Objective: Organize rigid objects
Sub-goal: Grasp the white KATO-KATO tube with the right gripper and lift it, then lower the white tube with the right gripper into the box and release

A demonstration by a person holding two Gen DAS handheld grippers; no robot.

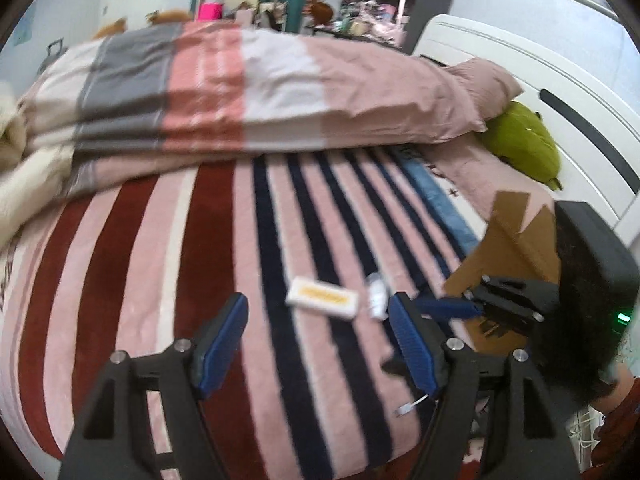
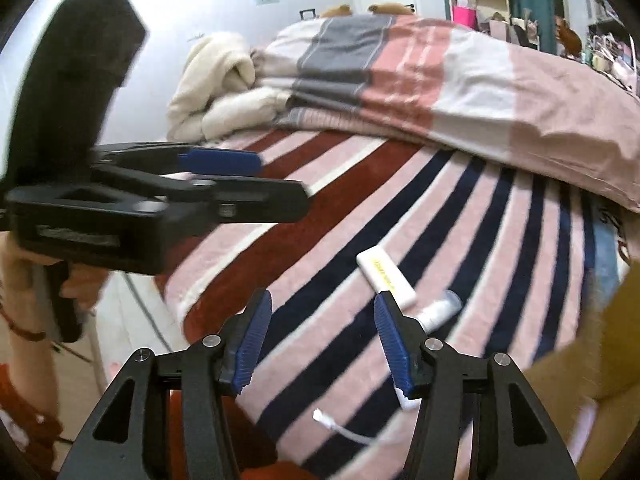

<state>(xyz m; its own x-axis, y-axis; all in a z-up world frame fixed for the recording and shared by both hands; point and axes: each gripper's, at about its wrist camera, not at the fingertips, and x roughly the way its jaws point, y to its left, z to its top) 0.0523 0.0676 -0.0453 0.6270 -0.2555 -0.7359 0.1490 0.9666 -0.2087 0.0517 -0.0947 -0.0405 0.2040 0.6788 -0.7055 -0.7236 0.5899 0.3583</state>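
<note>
Striped blanket [image 1: 224, 264] bears white box [image 1: 322, 297]; both grippers' jaws apart, empty.

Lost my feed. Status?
Left gripper and right gripper open, empty. White box and small bottle loose on blanket. Nothing blocking.

No legible text anywhere.

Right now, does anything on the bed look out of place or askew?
Loose items lie on the striped blanket: a white box lying askew across the stripes, a small clear bottle tipped on its side, and a stray white cable. Nothing looks spilled or damaged.
</note>
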